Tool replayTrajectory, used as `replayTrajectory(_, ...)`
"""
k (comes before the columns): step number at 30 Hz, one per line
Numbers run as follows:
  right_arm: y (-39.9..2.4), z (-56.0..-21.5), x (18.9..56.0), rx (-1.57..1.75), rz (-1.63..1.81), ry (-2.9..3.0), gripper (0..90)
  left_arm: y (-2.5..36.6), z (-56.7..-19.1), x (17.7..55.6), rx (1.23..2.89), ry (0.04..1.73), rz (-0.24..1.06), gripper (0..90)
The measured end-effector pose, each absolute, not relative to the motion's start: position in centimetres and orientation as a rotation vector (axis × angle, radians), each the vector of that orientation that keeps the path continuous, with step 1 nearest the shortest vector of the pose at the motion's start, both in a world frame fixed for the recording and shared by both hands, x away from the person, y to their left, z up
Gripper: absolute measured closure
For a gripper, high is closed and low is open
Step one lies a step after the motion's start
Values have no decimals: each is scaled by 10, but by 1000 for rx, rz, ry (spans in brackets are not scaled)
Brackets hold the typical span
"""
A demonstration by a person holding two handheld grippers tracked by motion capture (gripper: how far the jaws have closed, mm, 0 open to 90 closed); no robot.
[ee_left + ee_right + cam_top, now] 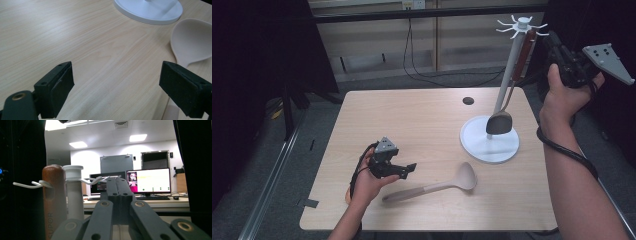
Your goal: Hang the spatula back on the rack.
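light wood table point(422, 120), rounded corners, small dark round hole point(468, 100) near far edge. grey floor around, dark curtains at sides, cables along far wall. white utensil stand point(490, 139) on table's right part, hooks at top; wood-handled dark spatula point(499, 122) hangs from hook, head over stand's base. beige spoon point(432, 186) flat on table near front edge, bowl toward stand. left gripper point(404, 171) low beside spoon handle, jaws wide apart, nothing between. right gripper point(117, 192) raised near stand's top, jaws pressed together, empty. right gripper view: office beyond, lit monitors point(148, 180), ceiling lights.

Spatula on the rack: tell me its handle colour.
Reddish-brown wood handle, clearest in the right gripper view.
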State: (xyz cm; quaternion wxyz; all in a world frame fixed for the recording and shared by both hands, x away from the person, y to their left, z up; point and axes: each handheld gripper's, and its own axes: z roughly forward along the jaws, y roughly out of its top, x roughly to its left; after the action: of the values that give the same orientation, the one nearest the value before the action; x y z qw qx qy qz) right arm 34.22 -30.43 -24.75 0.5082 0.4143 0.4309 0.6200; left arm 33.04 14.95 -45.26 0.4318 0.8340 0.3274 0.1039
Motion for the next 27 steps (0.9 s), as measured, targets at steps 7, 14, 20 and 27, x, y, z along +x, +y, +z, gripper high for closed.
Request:
replayTrajectory(7, -298, -247, 344, 977, 1515, 1045, 900, 151, -451, 330, 2067, 811, 262, 120)
replayTrajectory(14, -293, -246, 341, 953, 1512, 1066, 900, 153, -450, 331, 2060, 817, 266, 120)
replayTrajectory(20, -289, -248, 338, 942, 1513, 1075, 900, 151, -450, 330, 2069, 816, 268, 120)
replayTrajectory(27, -283, -244, 333, 920, 1526, 1086, 900, 152, -449, 330, 2066, 822, 261, 120)
